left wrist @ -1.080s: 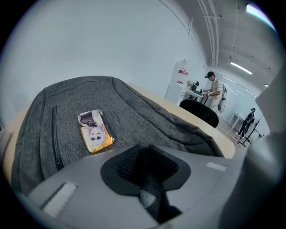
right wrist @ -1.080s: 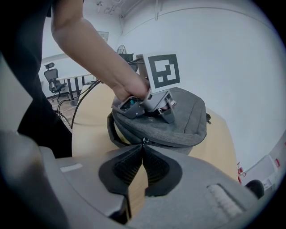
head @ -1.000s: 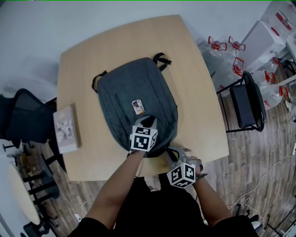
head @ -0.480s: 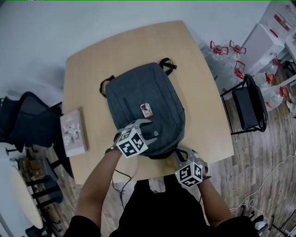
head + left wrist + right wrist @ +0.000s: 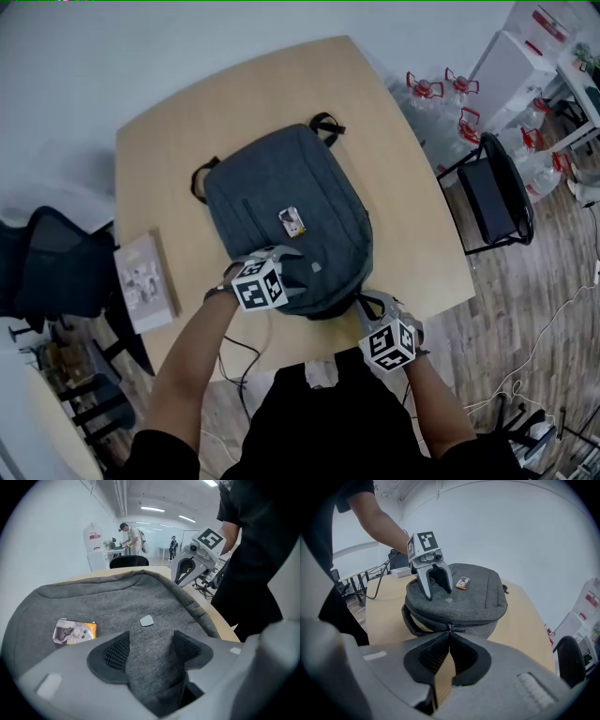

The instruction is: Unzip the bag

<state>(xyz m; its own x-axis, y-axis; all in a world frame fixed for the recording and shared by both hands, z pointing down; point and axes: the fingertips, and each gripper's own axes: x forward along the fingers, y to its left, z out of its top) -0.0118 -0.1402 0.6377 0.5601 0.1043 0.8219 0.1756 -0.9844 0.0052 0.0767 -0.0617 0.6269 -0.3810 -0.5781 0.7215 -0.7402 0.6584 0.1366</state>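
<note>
A pale wooden surface (image 5: 412, 216) stands in an office with a wood-patterned floor; a black chair (image 5: 492, 197) and a cluster of red-capped water bottles (image 5: 441, 94) are off to the right, and a dark office chair (image 5: 47, 262) is off to the left. The grey bag (image 5: 281, 187) lies flat in the middle of the surface, its straps (image 5: 325, 125) at the far end and its zipped end facing the person. A small picture card (image 5: 292, 219) is stuck on its upper face, and a flat box (image 5: 143, 281) lies near the surface's left edge, well apart from the bag

The left tongs (image 5: 298, 262) point down onto the near part of the bag's upper face. Their jaws have just been opening and stand wide apart, with only grey fabric between the pads, not pinched

The right tongs (image 5: 449, 641) sit low at the bag's near end with their jaws closed together. The tips meet just under the zip pull (image 5: 449, 627); whether they pinch it cannot be told. The zip looks closed along the visible edge, and a carry handle (image 5: 410, 620) loops out below it to the left
</note>
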